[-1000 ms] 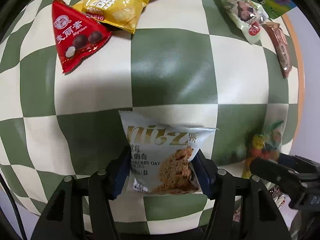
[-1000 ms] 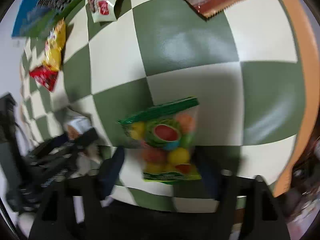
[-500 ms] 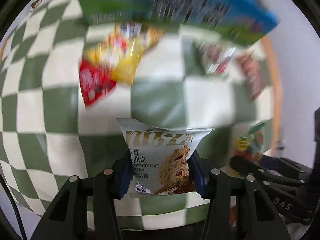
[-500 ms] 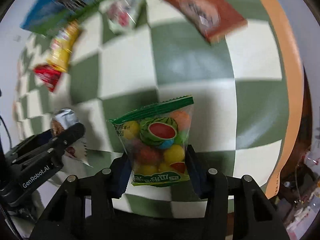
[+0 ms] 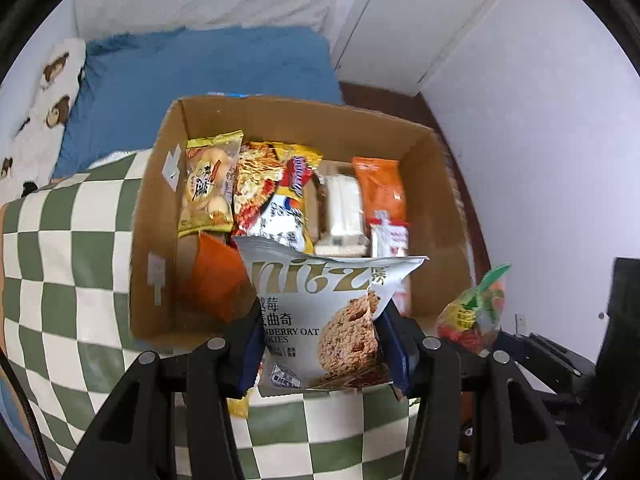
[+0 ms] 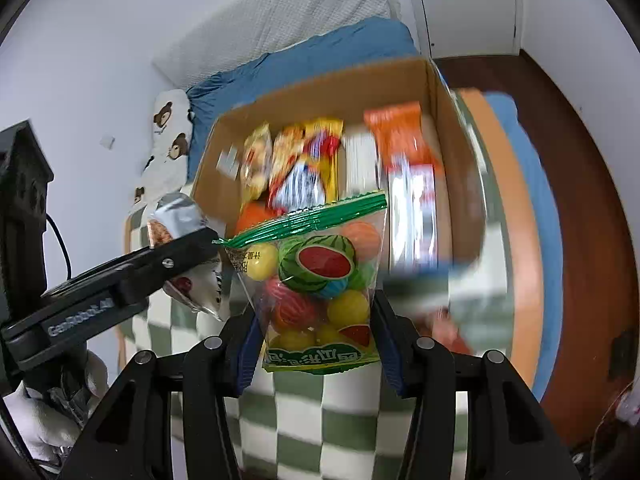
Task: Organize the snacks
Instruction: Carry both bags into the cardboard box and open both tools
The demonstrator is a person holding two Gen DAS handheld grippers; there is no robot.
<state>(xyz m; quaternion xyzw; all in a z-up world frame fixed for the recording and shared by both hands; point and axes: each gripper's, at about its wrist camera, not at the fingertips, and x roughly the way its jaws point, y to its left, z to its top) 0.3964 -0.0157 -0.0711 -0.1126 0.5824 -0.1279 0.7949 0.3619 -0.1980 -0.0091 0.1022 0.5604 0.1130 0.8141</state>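
My left gripper (image 5: pixel 320 340) is shut on a silver oat cookie packet (image 5: pixel 324 312), held up in front of an open cardboard box (image 5: pixel 156 216). Several snack packs stand inside the box, among them an orange one (image 5: pixel 378 188). My right gripper (image 6: pixel 316 320) is shut on a clear bag of fruit-shaped candy (image 6: pixel 316 280) with a green top seal, also raised before the cardboard box (image 6: pixel 216 176). The left gripper with its cookie packet (image 6: pixel 176 220) shows at the left of the right wrist view. The candy bag (image 5: pixel 472 308) appears at the right of the left wrist view.
The box stands on a green and white checkered cloth (image 5: pixel 60 264). Behind it lie a blue bed cover (image 5: pixel 200 68) and a white pillow with bear prints (image 6: pixel 168 128). White walls and a brown floor (image 6: pixel 592 200) lie to the right.
Both grippers have risen off the checkered cloth with their packs and tilted up, so the box and the bed have come into view. The right jaws closed on the candy bag.
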